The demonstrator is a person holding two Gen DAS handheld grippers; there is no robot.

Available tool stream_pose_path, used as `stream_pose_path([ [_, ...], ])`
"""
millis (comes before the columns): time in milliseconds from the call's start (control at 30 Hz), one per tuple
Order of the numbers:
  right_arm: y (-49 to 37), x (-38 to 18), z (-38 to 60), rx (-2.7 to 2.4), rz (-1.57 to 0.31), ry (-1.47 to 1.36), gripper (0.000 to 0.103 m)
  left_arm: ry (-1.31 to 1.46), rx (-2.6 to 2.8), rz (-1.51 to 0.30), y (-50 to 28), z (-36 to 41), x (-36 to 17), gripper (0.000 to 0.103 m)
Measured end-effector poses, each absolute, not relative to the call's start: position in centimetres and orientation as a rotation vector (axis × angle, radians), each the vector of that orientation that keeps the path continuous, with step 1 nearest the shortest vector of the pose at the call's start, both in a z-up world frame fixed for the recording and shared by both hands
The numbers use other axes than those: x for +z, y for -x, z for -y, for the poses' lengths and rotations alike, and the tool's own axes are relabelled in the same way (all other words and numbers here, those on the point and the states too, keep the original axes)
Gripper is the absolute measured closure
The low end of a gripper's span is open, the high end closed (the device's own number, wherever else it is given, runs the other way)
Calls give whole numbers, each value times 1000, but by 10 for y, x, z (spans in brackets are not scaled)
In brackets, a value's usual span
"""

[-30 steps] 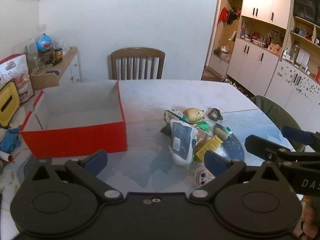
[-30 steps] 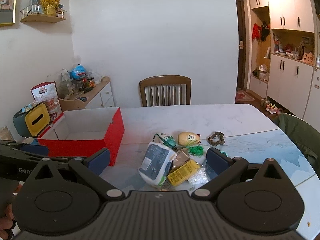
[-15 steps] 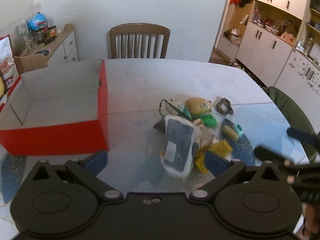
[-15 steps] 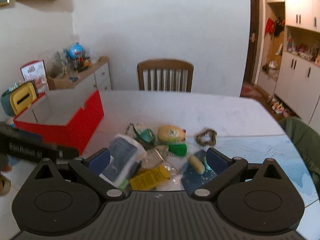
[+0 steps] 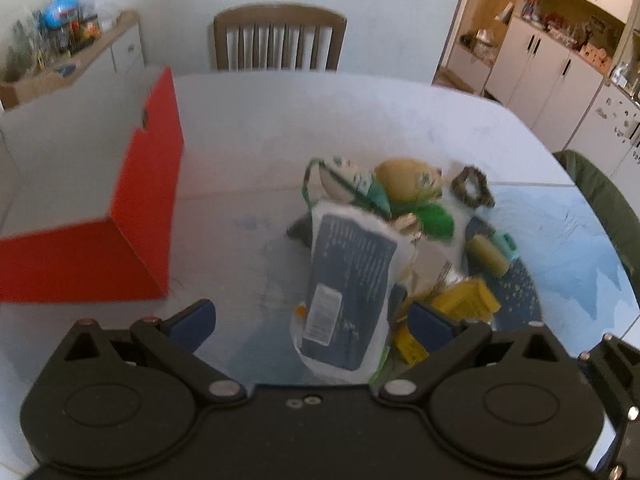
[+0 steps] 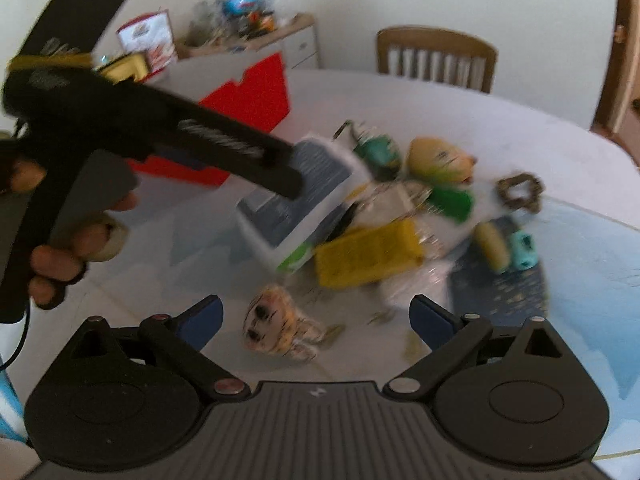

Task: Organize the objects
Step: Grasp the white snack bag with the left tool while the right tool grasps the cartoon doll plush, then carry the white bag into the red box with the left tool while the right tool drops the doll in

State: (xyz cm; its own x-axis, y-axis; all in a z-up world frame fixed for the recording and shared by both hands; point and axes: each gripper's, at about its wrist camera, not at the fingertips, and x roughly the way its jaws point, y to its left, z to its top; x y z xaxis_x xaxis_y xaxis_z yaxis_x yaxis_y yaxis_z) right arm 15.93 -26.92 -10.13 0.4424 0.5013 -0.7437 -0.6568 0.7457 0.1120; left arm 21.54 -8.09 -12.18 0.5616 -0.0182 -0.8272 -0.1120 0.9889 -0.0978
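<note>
A pile of small objects lies on the table: a white pouch with a dark blue label [image 5: 348, 280] [image 6: 296, 200], a yellow packet [image 5: 464, 300] [image 6: 368, 254], a yellow plush [image 5: 408, 178] [image 6: 440, 156], a green item [image 5: 434, 218], a brown scrunchie [image 5: 472, 190] [image 6: 520, 192] and a small striped plush [image 6: 276, 324]. An open red box [image 5: 144, 200] [image 6: 252, 96] stands left of the pile. My left gripper [image 5: 312, 320] is open, its jaws either side of the pouch's near end. My right gripper [image 6: 316, 316] is open above the striped plush.
A wooden chair [image 5: 278, 38] stands at the table's far side. A sideboard with clutter [image 5: 68, 52] is at the back left, white cupboards [image 5: 560, 68] at the right. A green chair back [image 5: 600, 200] is at the table's right edge.
Both grippers have moved forward and down toward the pile and tilted downward. The left gripper now shows large in the right wrist view, reaching over the pouch.
</note>
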Motion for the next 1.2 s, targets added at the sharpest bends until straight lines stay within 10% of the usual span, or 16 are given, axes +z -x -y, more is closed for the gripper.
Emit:
stream_pose_path([
  [767, -161, -133, 233, 865, -928, 331, 49, 84, 6, -996, -228, 97, -139, 66],
  [1200, -159, -115, 243, 838, -910, 293, 52, 139, 29, -953, -205, 84, -110, 74],
])
